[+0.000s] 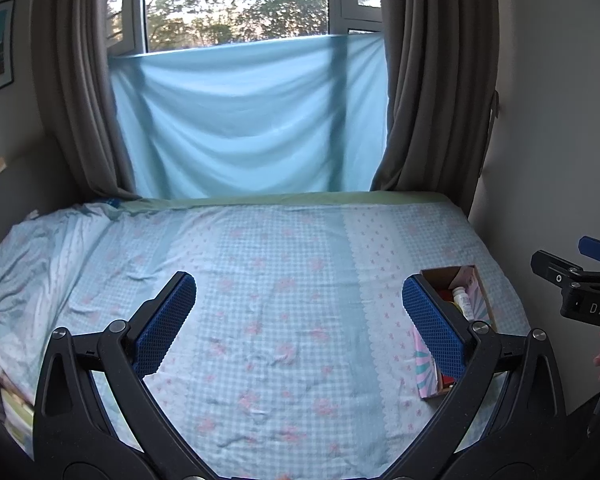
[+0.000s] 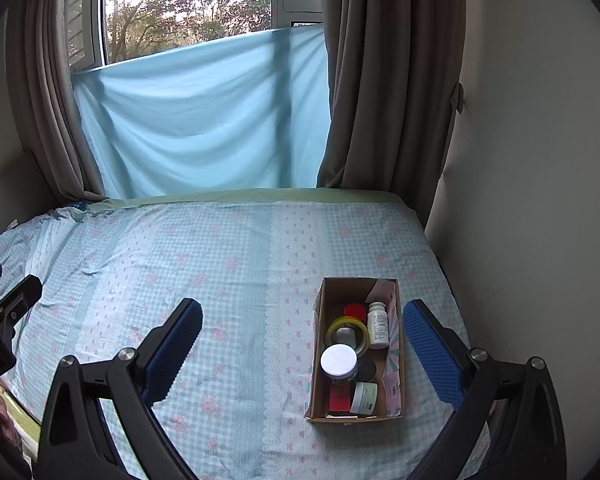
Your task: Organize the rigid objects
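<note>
An open cardboard box [image 2: 320, 344] sits on the bed at the right. It holds a white pill bottle [image 2: 378, 325], a yellow tape roll [image 2: 334, 328], a white-lidded jar [image 2: 339, 361], a red cap [image 2: 355, 310], a red box [image 2: 339, 397] and a small pale green jar [image 2: 365, 397]. My right gripper [image 2: 302, 338] is open and empty above the bed, with the box between its fingers. My left gripper [image 1: 298, 316] is open and empty over the bare sheet. The box [image 1: 480, 292] shows behind its right finger, partly hidden.
The bed [image 2: 180, 264] has a blue checked sheet with pink flowers. A wall [image 2: 540, 200] runs along its right edge. Brown curtains [image 2: 380, 100] and a hung blue cloth [image 2: 204, 120] stand at the far end. The right gripper's body [image 1: 580, 292] shows at the left view's right edge.
</note>
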